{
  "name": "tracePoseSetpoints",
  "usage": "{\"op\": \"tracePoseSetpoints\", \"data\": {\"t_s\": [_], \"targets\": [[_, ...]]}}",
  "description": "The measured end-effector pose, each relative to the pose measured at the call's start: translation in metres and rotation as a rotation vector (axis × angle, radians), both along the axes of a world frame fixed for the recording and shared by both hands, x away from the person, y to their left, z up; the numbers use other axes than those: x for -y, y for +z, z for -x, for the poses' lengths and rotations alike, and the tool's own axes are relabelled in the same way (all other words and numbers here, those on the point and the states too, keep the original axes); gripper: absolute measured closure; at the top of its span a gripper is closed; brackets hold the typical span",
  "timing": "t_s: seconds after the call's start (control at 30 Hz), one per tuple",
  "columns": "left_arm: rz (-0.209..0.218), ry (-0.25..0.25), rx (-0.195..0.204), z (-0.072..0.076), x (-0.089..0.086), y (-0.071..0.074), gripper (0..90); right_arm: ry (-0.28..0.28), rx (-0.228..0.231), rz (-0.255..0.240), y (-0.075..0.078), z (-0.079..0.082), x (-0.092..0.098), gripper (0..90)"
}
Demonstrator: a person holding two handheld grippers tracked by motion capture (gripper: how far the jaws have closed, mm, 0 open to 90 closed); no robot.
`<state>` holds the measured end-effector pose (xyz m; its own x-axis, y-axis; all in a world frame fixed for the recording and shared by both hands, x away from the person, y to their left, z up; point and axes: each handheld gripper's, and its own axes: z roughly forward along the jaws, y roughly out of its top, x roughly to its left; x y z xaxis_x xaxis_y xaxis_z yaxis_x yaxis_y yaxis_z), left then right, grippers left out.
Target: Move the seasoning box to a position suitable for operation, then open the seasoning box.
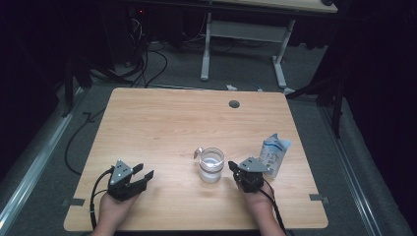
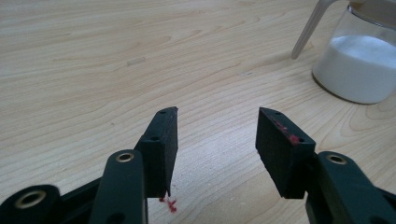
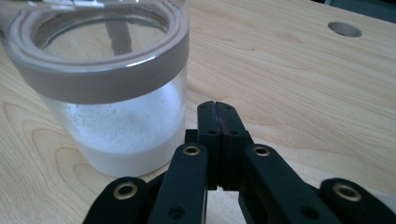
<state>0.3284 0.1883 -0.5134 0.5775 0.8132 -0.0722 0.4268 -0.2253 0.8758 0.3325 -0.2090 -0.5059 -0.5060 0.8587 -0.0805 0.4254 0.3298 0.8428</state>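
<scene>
A clear glass jar (image 1: pixel 211 165) with white powder in its lower part stands on the wooden table (image 1: pixel 162 118), a spoon handle (image 1: pixel 197 152) sticking out at its left. My right gripper (image 1: pixel 232 168) rests just right of the jar, jaws shut with nothing between them; in the right gripper view the jar (image 3: pixel 112 88) is close at the left of the shut gripper (image 3: pixel 217 108). My left gripper (image 1: pixel 143 171) lies near the front left of the table, open and empty. The left gripper view has the open gripper (image 2: pixel 217 112) over bare wood and the jar (image 2: pixel 359 60) far right.
A white and blue pouch (image 1: pixel 274 153) stands behind my right gripper, near the table's right edge. A round cable hole (image 1: pixel 234 104) sits near the far edge. Beyond the table are cables on the floor and another desk's white frame (image 1: pixel 243 44).
</scene>
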Motion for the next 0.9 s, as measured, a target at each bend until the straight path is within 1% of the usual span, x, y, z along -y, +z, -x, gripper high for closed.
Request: {"op": "tracePoseSetpoints", "data": {"t_s": [0.07, 0.13, 0.2, 0.4, 0.5, 0.57, 0.73, 0.77, 0.9], "targets": [[0.008, 0.002, 0.004, 0.001, 0.0, 0.001, 49.1, 0.0, 0.003, -0.007, 0.001, -0.001, 0.0, 90.0], [-0.002, 0.007, 0.009, 0.001, 0.0, 0.001, 49.1, 0.003, 0.009, -0.011, 0.003, -0.003, -0.001, 90.0], [-0.003, 0.009, 0.011, 0.002, 0.0, 0.001, 49.0, 0.007, 0.011, -0.022, 0.004, -0.006, -0.002, 90.0], [0.013, 0.016, 0.018, 0.002, -0.002, 0.001, 48.8, 0.02, 0.033, -0.027, 0.008, -0.014, -0.011, 90.0], [0.015, 0.017, 0.017, 0.002, -0.004, 0.001, 48.8, 0.014, 0.038, -0.026, 0.009, -0.018, -0.014, 90.0], [0.016, 0.02, 0.017, 0.002, -0.004, 0.001, 48.8, 0.011, 0.033, -0.032, 0.009, -0.02, -0.013, 90.0], [0.018, 0.022, 0.016, 0.003, -0.006, 0.0, 48.8, 0.007, 0.037, -0.024, 0.009, -0.026, -0.016, 90.0], [0.018, 0.022, 0.016, 0.003, -0.006, 0.0, 48.8, 0.007, 0.038, -0.033, 0.009, -0.027, -0.016, 90.0], [0.016, 0.021, 0.015, 0.002, -0.006, 0.0, 48.8, 0.005, 0.036, -0.034, 0.009, -0.026, -0.016, 90.0]]}}
